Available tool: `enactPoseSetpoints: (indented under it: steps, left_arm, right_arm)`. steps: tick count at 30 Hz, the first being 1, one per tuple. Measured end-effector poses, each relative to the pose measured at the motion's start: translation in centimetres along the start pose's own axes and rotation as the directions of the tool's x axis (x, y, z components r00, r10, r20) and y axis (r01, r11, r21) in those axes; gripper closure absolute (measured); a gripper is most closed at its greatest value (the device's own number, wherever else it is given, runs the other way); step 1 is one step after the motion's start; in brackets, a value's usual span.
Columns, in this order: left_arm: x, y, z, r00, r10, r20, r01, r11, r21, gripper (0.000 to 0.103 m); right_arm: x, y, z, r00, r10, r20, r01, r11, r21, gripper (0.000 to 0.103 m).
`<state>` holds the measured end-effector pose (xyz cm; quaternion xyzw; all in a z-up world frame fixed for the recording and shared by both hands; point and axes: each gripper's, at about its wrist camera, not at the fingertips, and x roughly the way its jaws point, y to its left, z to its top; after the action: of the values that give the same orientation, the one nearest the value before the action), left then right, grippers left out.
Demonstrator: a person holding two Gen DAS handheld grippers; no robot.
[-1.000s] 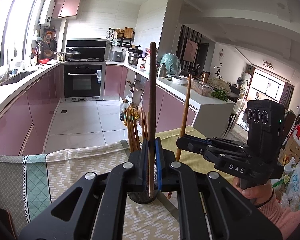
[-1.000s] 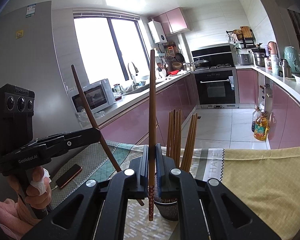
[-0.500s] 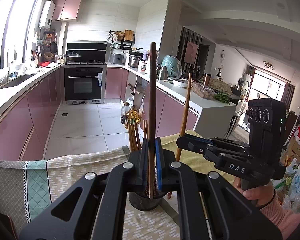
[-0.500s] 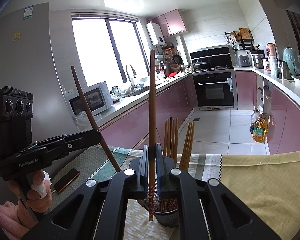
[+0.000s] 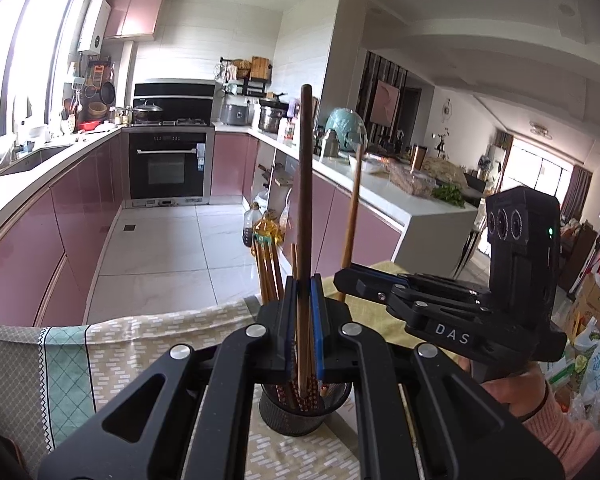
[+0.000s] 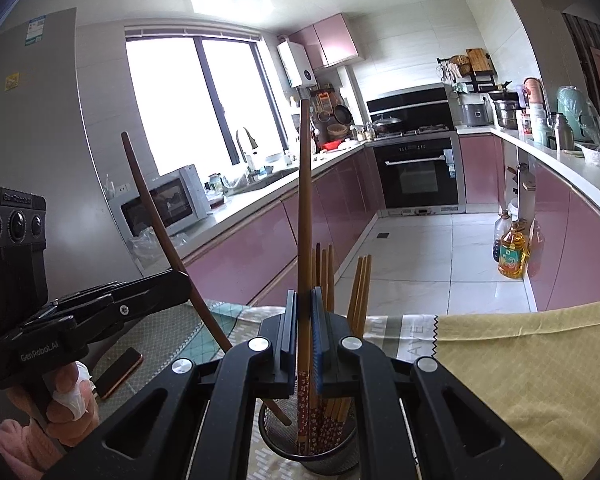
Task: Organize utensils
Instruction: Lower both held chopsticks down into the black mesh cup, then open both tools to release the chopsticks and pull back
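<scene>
A black mesh utensil cup (image 5: pixel 296 408) stands on the tablecloth and holds several wooden chopsticks (image 5: pixel 269 276); it also shows in the right wrist view (image 6: pixel 324 454). My left gripper (image 5: pixel 303 320) is shut on a dark brown chopstick (image 5: pixel 305 184), upright, its lower tip inside the cup. My right gripper (image 6: pixel 303 332) is shut on a lighter brown chopstick (image 6: pixel 305 208) with a red patterned end, which also reaches into the cup. Each gripper shows in the other's view: the right gripper (image 5: pixel 346 280) and the left gripper (image 6: pixel 182 280).
The table carries a patterned grey-green cloth (image 5: pixel 68 356) and a yellow cloth (image 6: pixel 532 360). A phone (image 6: pixel 120 372) lies on the cloth at the left. Pink kitchen cabinets (image 5: pixel 80 208), an oven (image 5: pixel 168 164) and a tiled floor lie beyond the table's far edge.
Both grippers have lowered their chopsticks, so the tips now sit inside the cup. The cup appears closer beneath the jaws.
</scene>
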<state>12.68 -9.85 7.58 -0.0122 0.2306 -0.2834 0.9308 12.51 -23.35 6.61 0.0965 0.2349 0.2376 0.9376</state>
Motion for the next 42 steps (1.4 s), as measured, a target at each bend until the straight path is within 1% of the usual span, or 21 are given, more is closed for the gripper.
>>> enactPoseSetpoints:
  steps: [4, 11, 15, 18, 20, 21, 23, 25, 26, 28, 29, 31, 32, 33, 34, 35, 36, 37, 39, 40, 42]
  left_arm:
    - [0.9, -0.1, -1.2, 0.998, 0.004, -0.064, -0.002, 1.0, 0.025, 0.096]
    - [3.1, 0.5, -2.7, 0.985, -0.008, -0.175, 0.012, 1.0, 0.021, 0.096]
    - [4.8, 0.5, -3.0, 0.977, -0.008, -0.214, 0.012, 1.0, 0.017, 0.095]
    - [5.8, 0.7, -2.9, 0.974, 0.001, -0.227, 0.003, 1.0, 0.018, 0.095]
    - [5.9, 0.8, -3.1, 0.974, 0.014, -0.226, -0.009, 1.0, 0.02, 0.094]
    - [5.9, 0.9, -3.1, 0.975, 0.018, -0.221, -0.015, 1.0, 0.018, 0.09]
    - [5.5, 1.0, -3.3, 0.979, 0.031, -0.201, -0.028, 0.999, 0.015, 0.08]
    - [5.0, 1.2, -3.5, 0.983, 0.048, -0.178, -0.047, 0.999, 0.009, 0.075]
    - [4.8, 1.4, -3.6, 0.984, 0.056, -0.167, -0.056, 0.998, 0.006, 0.072]
    - [4.2, 1.7, -3.9, 0.987, 0.08, -0.142, -0.082, 0.997, -0.005, 0.06]
    - [3.8, 1.9, -4.2, 0.987, 0.098, -0.125, -0.1, 0.995, -0.01, 0.054]
    - [3.1, 2.1, -4.7, 0.986, 0.13, -0.101, -0.132, 0.991, -0.015, 0.048]
    - [2.7, 2.2, -5.0, 0.985, 0.152, -0.085, -0.154, 0.988, -0.018, 0.038]
    - [2.4, 2.4, -5.2, 0.983, 0.168, -0.07, -0.17, 0.985, -0.019, 0.032]
    - [2.1, 2.5, -5.5, 0.982, 0.18, -0.061, -0.181, 0.983, -0.016, 0.031]
    - [1.9, 2.5, -5.8, 0.979, 0.195, -0.053, -0.196, 0.981, -0.009, 0.026]
    - [1.7, 2.5, -6.0, 0.977, 0.208, -0.047, -0.208, 0.978, -0.005, 0.017]
    - [1.4, 2.5, -6.4, 0.973, 0.227, -0.031, -0.227, 0.974, -0.003, 0.014]
    - [0.9, 2.7, -6.8, 0.967, 0.255, -0.014, -0.255, 0.967, -0.004, 0.006]
    - [0.6, 2.9, -7.1, 0.964, 0.266, -0.004, -0.266, 0.964, -0.012, 0.006]
    - [0.1, 3.1, -7.5, 0.958, 0.288, 0.014, -0.287, 0.958, -0.021, 0.006]
  right_arm:
    - [1.4, -0.1, -1.3, 0.998, -0.009, -0.066, 0.008, 1.0, -0.007, 0.097]
    - [3.0, -0.5, -3.0, 0.987, -0.024, -0.156, 0.023, 1.0, -0.012, 0.097]
    - [3.5, -1.0, -3.5, 0.983, -0.033, -0.181, 0.034, 0.999, -0.001, 0.095]
    - [3.2, -1.1, -3.6, 0.984, -0.037, -0.175, 0.038, 0.999, 0.004, 0.095]
    - [2.8, -1.2, -3.6, 0.986, -0.033, -0.165, 0.035, 0.999, 0.01, 0.091]
    - [2.6, -1.1, -3.6, 0.987, -0.032, -0.16, 0.034, 0.999, 0.013, 0.088]
    - [2.1, -1.1, -3.7, 0.989, -0.032, -0.144, 0.035, 0.999, 0.016, 0.076]
    - [1.4, -0.8, -3.8, 0.991, -0.034, -0.127, 0.037, 0.999, 0.017, 0.075]
    - [1.1, -0.7, -3.8, 0.992, -0.039, -0.116, 0.041, 0.999, 0.016, 0.07]
    - [0.5, -0.5, -3.9, 0.994, -0.046, -0.094, 0.048, 0.999, 0.019, 0.059]
    - [0.3, -0.5, -4.0, 0.995, -0.053, -0.088, 0.054, 0.998, 0.016, 0.057]
    - [-0.2, -0.2, -4.3, 0.995, -0.072, -0.072, 0.072, 0.997, 0.004, 0.047]
    - [-0.4, 0.0, -4.5, 0.995, -0.081, -0.061, 0.081, 0.997, -0.001, 0.042]
    - [-0.6, 0.2, -4.7, 0.995, -0.088, -0.055, 0.088, 0.996, -0.004, 0.04]
    - [-0.7, 0.4, -4.9, 0.994, -0.098, -0.05, 0.097, 0.995, -0.01, 0.035]
    - [-0.8, 0.5, -5.1, 0.993, -0.106, -0.046, 0.105, 0.994, -0.014, 0.029]
    - [-0.9, 0.6, -5.3, 0.993, -0.112, -0.042, 0.112, 0.994, -0.016, 0.026]
    - [-1.0, 0.7, -5.4, 0.992, -0.12, -0.037, 0.119, 0.993, -0.018, 0.02]
    - [-1.3, 0.9, -5.9, 0.991, -0.133, -0.024, 0.133, 0.991, -0.022, 0.015]
    - [-1.2, 0.9, -6.0, 0.99, -0.139, -0.022, 0.138, 0.99, -0.022, 0.009]
    - [-1.4, 0.9, -6.3, 0.989, -0.146, -0.015, 0.146, 0.989, -0.02, 0.007]
